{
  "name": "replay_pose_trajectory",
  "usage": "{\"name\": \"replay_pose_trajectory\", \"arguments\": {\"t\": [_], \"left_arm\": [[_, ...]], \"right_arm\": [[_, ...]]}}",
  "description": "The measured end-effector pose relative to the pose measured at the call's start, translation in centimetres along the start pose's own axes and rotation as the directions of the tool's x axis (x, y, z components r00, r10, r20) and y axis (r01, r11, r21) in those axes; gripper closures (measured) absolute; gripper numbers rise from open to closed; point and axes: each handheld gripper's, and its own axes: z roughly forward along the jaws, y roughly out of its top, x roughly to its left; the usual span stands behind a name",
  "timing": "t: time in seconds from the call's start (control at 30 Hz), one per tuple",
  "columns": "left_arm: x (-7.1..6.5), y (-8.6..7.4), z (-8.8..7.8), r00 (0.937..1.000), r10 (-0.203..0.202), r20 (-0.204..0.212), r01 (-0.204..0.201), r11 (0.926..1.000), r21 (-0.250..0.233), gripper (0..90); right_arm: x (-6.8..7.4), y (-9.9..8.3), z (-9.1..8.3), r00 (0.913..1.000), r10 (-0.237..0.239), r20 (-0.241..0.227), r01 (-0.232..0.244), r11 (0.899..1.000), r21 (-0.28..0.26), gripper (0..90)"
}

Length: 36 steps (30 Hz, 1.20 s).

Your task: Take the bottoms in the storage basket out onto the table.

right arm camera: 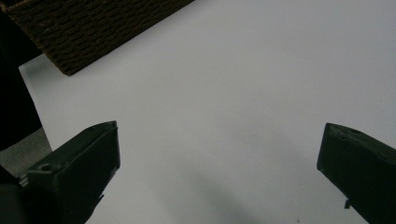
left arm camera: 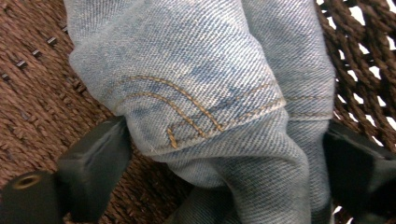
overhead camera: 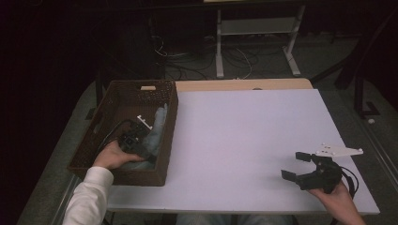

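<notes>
Inside the dark brown woven basket (overhead camera: 94, 140), the left gripper (left arm camera: 224, 154) has its 2 fingers (left arm camera: 93, 158) pressed against folded, orange-stitched pale blue denim (left arm camera: 196, 84), while the right gripper's (overhead camera: 296, 165) fingers gape over the white desk (overhead camera: 244, 140); no lettering is legible.

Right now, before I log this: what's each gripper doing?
Left gripper: jaws wide around the denim in the basket, grip not certain.
Right gripper: open, holding nothing.

A white table (overhead camera: 253, 140) is carrying one thing directly: a brown woven basket (overhead camera: 89, 152) is sitting at its left edge, reaching from the far corner nearly to the near edge.
</notes>
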Motion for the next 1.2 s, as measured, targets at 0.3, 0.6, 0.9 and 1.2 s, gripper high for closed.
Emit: {"name": "replay_pose_trajectory", "arguments": {"t": [0.3, 0.6, 0.9, 1.2], "left_arm": [[0.2, 0.0, -0.3, 0.9997, -0.006, 0.025, 0.006, 1.0, 0.005, 41.4], [0.9, -0.3, -1.2, 0.9962, -0.043, 0.076, 0.046, 0.9982, -0.038, 66.1], [1.4, -0.1, -2.8, 0.9923, -0.08, 0.095, 0.086, 0.9946, -0.058, 66.4], [1.8, -0.2, -4.6, 0.9905, -0.104, 0.089, 0.112, 0.9905, -0.08, 66.2]], "right_arm": [[0.0, 0.0, -0.1, 1.0, -0.003, 0.003, 0.003, 1.0, -0.007, 0.0], [-0.1, 0.0, -0.1, 1.0, -0.002, 0.005, 0.002, 1.0, -0.01, 0.0], [-0.1, 0.1, -0.1, 1.0, 0.001, 0.005, -0.001, 1.0, -0.01, 0.0], [-0.1, 0.1, 0.0, 1.0, -0.001, 0.001, 0.001, 1.0, -0.008, 0.0]]}}
